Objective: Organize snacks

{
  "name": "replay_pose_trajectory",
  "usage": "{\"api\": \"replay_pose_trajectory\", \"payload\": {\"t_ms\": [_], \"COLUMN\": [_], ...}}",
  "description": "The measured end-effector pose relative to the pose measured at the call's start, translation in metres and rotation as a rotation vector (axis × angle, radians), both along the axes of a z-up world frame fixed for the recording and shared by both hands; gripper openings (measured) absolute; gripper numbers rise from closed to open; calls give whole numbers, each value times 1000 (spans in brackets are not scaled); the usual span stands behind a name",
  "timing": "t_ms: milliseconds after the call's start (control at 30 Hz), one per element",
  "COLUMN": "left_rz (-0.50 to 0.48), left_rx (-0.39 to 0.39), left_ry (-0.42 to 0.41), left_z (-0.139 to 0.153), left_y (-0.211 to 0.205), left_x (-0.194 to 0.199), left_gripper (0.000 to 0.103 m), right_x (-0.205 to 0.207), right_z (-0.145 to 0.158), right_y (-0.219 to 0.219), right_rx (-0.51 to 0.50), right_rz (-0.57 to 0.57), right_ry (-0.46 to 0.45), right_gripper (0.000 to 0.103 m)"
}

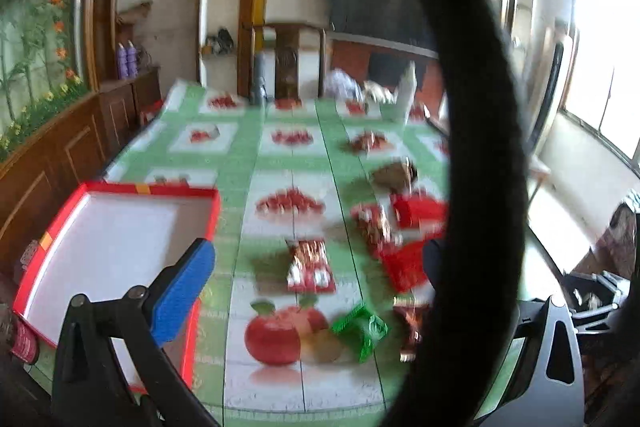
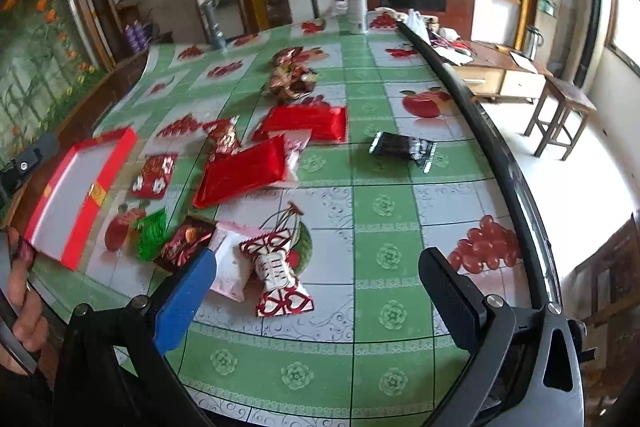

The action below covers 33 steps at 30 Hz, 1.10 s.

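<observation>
Several snack packets lie scattered on the green fruit-print tablecloth (image 2: 384, 227). An open red box (image 2: 80, 187) with a white inside stands at the table's left end. My right gripper (image 2: 320, 259) is open and empty above the near edge, with a red-and-white heart-print packet (image 2: 278, 271) and a pink packet (image 2: 230, 267) just beyond its blue finger (image 2: 188, 295). My left gripper (image 1: 320, 255) is open wide over the red box (image 1: 112, 235) corner, holding nothing. A thick black cable (image 1: 472, 147) hides its right finger. A red-and-silver packet (image 1: 310, 267) and a green packet (image 1: 360, 327) lie ahead of it.
Two big red bags (image 2: 244, 171), a black packet (image 2: 404, 147) and a heap of gold wrappers (image 2: 292, 79) lie mid-table. A white spray bottle (image 2: 356, 7) stands at the far end. The dark table rim (image 2: 500, 155) runs along the right. A hand (image 2: 24, 307) shows at the left edge.
</observation>
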<state>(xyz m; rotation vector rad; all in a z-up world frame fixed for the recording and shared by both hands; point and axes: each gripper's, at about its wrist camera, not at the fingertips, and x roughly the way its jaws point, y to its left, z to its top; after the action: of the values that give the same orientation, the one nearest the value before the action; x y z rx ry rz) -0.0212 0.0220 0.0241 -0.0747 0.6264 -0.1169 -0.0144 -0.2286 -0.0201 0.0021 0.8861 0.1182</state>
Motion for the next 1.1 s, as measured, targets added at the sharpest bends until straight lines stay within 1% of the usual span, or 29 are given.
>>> {"api": "replay_pose_trajectory", "payload": {"t_ms": [33,67,133,167,233,300,367,433,467,500,567,633,700,833,867,967,1000,1100], "left_rz": [0,21,58,57,53,34,2,-41,-62,-61,-64,-44,-19,17,18,12,5,-11], "left_rx": [7,33,85,91,83,22,-8,0,18,60,94,132,150,143,141,139,133,125], "left_ry": [24,29,11,8,15,28,67,115,138,166,196,249,296,363,376,398,403,415], "left_z": [-3,-7,-7,-8,-11,-18,-25,-33,-37,-43,-49,-57,-65,-76,-78,-82,-82,-83], "left_y": [0,-2,-7,-8,-9,-7,-8,-14,-20,-27,-33,-37,-36,-29,-28,-28,-28,-33], "left_x": [0,0,-7,-8,-10,-11,-10,-5,-4,-2,-1,5,11,20,22,25,26,30], "left_gripper": [103,103,103,103,103,103,103,103,103,103,103,103,103,103,103,103,103,103], "right_x": [1,2,1,1,1,2,3,3,4,4,4,5,6,9,10,13,14,16], "right_z": [-2,-5,-8,-9,-12,-13,-15,-17,-18,-19,-20,-21,-22,-24,-24,-29,-30,-35], "right_y": [2,4,6,7,7,7,6,5,5,6,8,10,11,11,11,13,14,17], "right_rx": [-10,-17,-19,-24,-39,-58,-65,-53,-46,-46,-56,-76,-84,-63,-59,-49,-48,-43], "right_rz": [5,8,13,14,14,11,7,15,22,27,36,33,37,44,43,51,52,68], "right_ry": [10,20,25,27,37,39,43,54,59,63,68,64,68,81,83,95,101,118], "right_gripper": [101,101,101,101,101,101,101,101,101,101,101,101,101,98,96,86,85,85]}}
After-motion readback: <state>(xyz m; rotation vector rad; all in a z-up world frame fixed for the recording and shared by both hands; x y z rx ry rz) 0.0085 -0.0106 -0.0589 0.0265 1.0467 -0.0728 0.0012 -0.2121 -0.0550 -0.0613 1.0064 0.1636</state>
